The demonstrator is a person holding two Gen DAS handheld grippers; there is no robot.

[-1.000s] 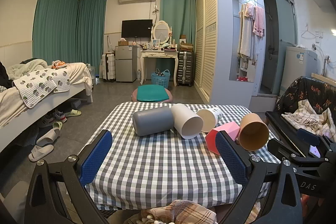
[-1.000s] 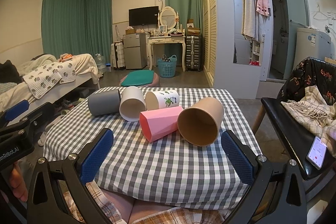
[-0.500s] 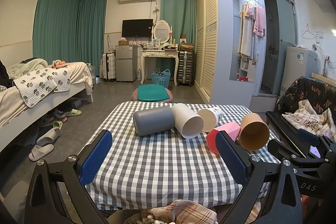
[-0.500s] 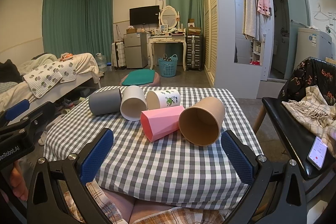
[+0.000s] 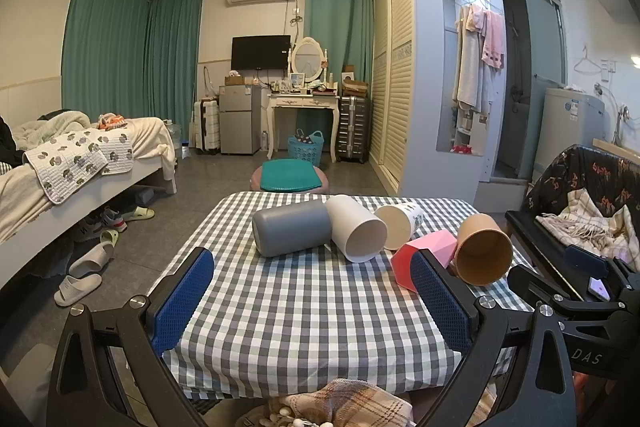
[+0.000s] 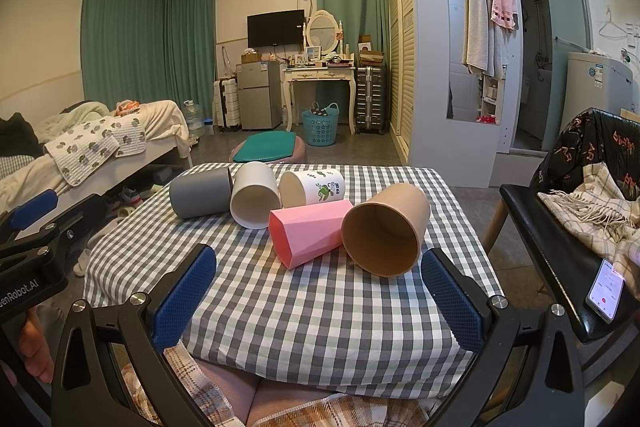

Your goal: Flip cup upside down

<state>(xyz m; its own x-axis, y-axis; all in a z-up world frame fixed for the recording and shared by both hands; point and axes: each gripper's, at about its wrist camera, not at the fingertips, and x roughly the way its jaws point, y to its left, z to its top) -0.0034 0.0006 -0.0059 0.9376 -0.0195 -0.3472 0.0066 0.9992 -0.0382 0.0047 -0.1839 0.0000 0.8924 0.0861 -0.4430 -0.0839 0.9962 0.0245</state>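
Observation:
Several cups lie on their sides in a row on the checked table [image 5: 304, 311] [image 6: 320, 311]: a grey cup [image 5: 292, 233] [image 6: 200, 197], a white cup [image 5: 356, 233] [image 6: 256, 195], a white printed cup [image 5: 398, 221] [image 6: 316, 187], a pink faceted cup [image 5: 424, 255] [image 6: 310, 231] and a brown cup [image 5: 482, 249] [image 6: 386, 229]. My left gripper [image 5: 312, 299] is open and empty over the table's near edge. My right gripper [image 6: 318, 297] is open and empty, near the front of the pink and brown cups.
A black chair with a plaid scarf [image 6: 592, 199] and a phone [image 6: 606, 291] stands right of the table. A stool with a green cushion [image 5: 290, 177] is behind the table. A bed [image 5: 60, 171] lies left.
Both grippers have drifted slightly toward the cups, the right one a little more. Nothing was taken hold of; the cups have not moved.

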